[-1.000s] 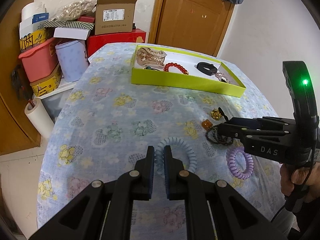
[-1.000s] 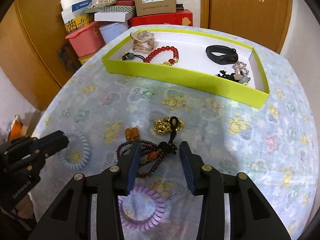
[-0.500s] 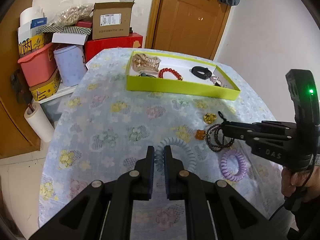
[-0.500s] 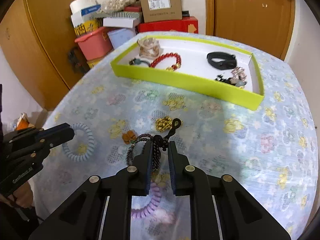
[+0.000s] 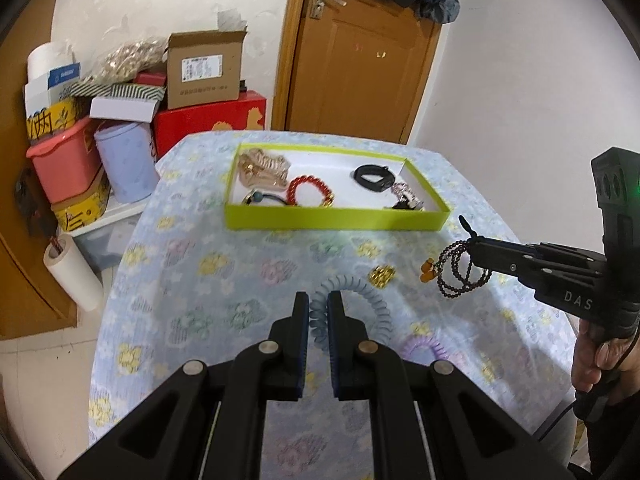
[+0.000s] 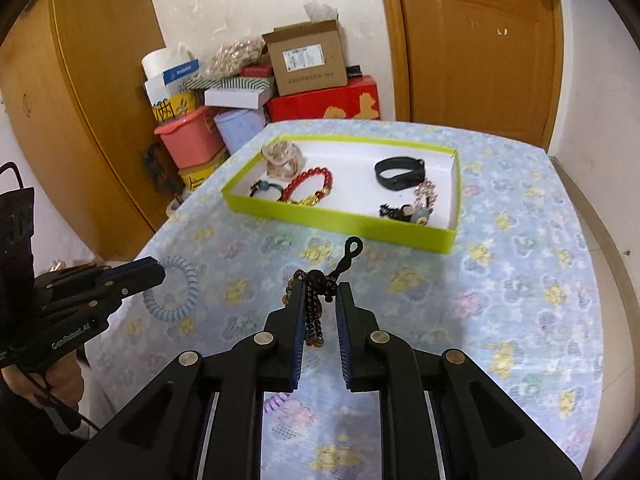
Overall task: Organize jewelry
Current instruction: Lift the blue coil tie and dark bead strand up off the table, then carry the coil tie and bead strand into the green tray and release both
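Right gripper (image 6: 320, 300): we had it clamped on the dark bead bracelet (image 6: 316, 304). Its jaws had just been closing, with the beads between them.
Dark bead bracelet: it hung off the table, in front of the green tray (image 6: 416, 236). Its black cord loop (image 6: 354, 246) stuck out past the tips, toward the tray.
Left gripper (image 5: 318, 312): we had it pinched on the blue coil hair tie (image 5: 376, 300). We could not tell if the tie was off the cloth.
Blue coil hair tie: it was on our side of the green tray, well apart from it, more to the left than the bracelet.
Purple coil hair tie (image 5: 424, 350): it lay on the table, nearer to us than the tray.
Gold charm (image 5: 382, 275): it lay on the cloth between the tray and the blue tie.
Small orange piece (image 5: 427, 271): it was just beside the hanging beads, on the near side of the tray.
Green tray: we saw a red bead bracelet (image 6: 308, 186), a black band (image 6: 400, 172), a tan hair claw (image 6: 282, 158) and some small charms (image 6: 412, 208) inside it.
Table (image 6: 520, 280): it wore a blue flower cloth, and the tray sat at its far end.
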